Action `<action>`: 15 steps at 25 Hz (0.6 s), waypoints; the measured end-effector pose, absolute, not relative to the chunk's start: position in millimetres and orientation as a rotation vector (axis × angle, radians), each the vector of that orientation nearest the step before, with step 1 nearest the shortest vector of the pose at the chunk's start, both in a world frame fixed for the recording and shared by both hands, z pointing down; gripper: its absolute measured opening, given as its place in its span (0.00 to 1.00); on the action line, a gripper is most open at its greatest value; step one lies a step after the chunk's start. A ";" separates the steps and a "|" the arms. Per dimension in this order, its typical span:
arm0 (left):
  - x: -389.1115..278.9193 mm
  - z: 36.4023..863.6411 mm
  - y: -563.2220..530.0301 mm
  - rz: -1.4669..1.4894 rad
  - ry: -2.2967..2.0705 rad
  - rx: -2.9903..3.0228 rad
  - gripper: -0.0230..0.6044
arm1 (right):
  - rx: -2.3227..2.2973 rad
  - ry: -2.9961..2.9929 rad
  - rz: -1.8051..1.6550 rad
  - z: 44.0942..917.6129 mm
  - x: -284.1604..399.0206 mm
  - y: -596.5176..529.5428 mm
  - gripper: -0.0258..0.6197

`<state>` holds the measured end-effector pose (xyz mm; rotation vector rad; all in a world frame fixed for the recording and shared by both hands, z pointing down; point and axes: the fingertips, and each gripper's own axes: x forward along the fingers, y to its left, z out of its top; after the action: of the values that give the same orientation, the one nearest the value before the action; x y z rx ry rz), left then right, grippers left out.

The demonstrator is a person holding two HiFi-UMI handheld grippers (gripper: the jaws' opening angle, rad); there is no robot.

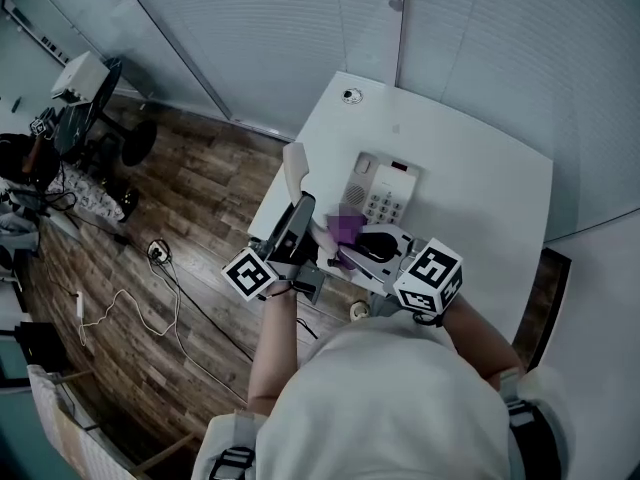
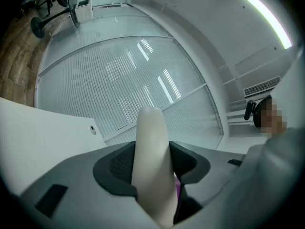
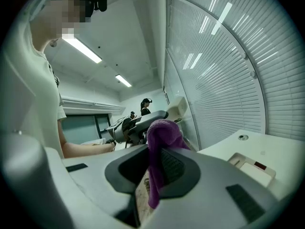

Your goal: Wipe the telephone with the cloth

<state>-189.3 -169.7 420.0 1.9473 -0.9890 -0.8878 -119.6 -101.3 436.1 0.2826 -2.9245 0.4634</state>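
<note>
A white desk telephone (image 1: 385,190) with a keypad sits on the white table (image 1: 480,188). Its cream handset (image 1: 295,168) is off the cradle and lifted, with my left gripper (image 1: 297,218) shut on it; in the left gripper view the handset (image 2: 152,161) stands up between the two dark pads. My right gripper (image 1: 362,245) is shut on a purple cloth (image 1: 347,228), close beside the handset's lower part. In the right gripper view the cloth (image 3: 161,151) hangs between the pads, with the handset's end (image 3: 180,106) behind it and the telephone base (image 3: 250,163) at the lower right.
The table's left edge drops to a wooden floor (image 1: 190,208) with cables. A round grommet (image 1: 351,96) sits near the table's far corner. Slatted wall panels (image 1: 300,28) stand behind the table. A chair and other gear (image 1: 90,108) are at the far left.
</note>
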 end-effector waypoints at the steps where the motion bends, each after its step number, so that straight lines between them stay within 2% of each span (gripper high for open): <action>1: -189.4 419.7 -170.6 -0.889 -0.989 1.946 0.39 | 0.281 -2.923 0.466 436.8 -118.9 -100.6 0.14; 15: -189.9 427.9 -176.3 -0.839 -1.039 1.933 0.39 | 0.285 -2.884 0.504 447.9 -110.6 -92.0 0.14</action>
<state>-189.9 -176.3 427.9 1.9330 -1.0393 -0.8395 -110.6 -92.0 447.9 0.2846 -2.8838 0.5038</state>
